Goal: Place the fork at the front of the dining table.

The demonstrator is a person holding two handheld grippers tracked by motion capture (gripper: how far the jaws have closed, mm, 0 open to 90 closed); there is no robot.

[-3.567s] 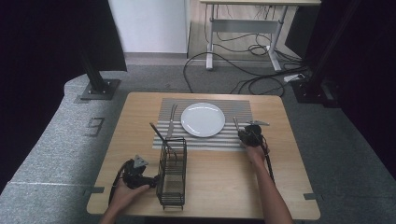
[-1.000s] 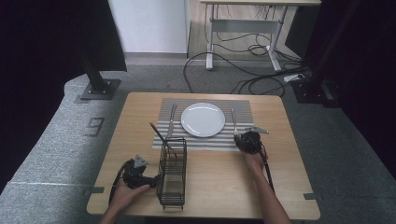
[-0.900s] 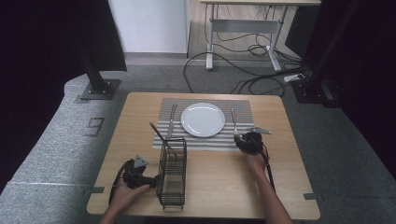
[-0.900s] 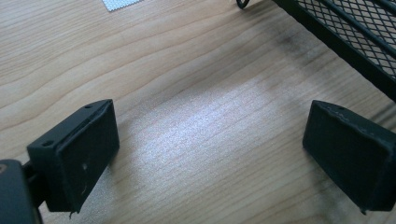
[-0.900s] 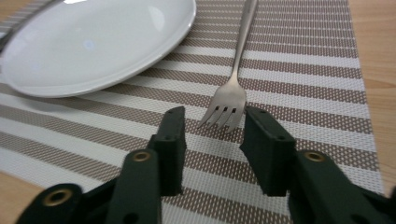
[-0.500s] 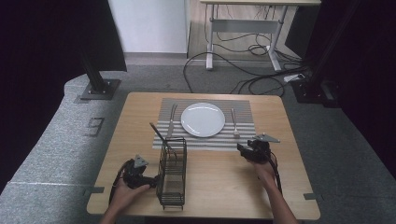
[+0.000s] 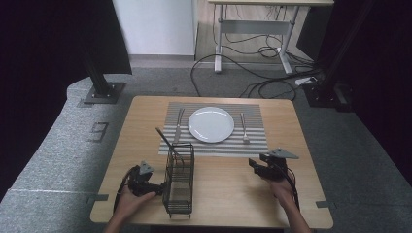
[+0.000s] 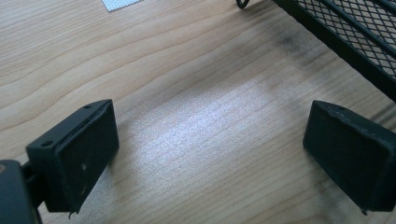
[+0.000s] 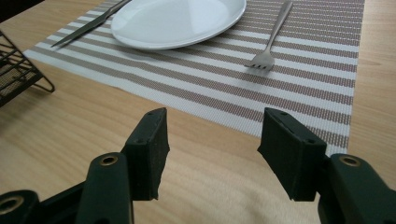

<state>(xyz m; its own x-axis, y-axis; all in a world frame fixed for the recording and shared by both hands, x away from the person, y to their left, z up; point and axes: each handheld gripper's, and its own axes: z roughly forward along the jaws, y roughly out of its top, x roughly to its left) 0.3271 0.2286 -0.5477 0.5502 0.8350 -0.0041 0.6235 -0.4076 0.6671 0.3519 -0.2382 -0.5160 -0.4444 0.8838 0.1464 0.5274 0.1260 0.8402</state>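
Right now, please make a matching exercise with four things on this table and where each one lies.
Things:
1. fork
2. knife
3. plate
4. wire basket

Places:
A. middle of the striped placemat
B. on the placemat, left of the plate
C. on the bare wood, beside the left claw
D. on the placemat, right of the plate

Pairs: 1-D, 2-B, 3-A, 4-C
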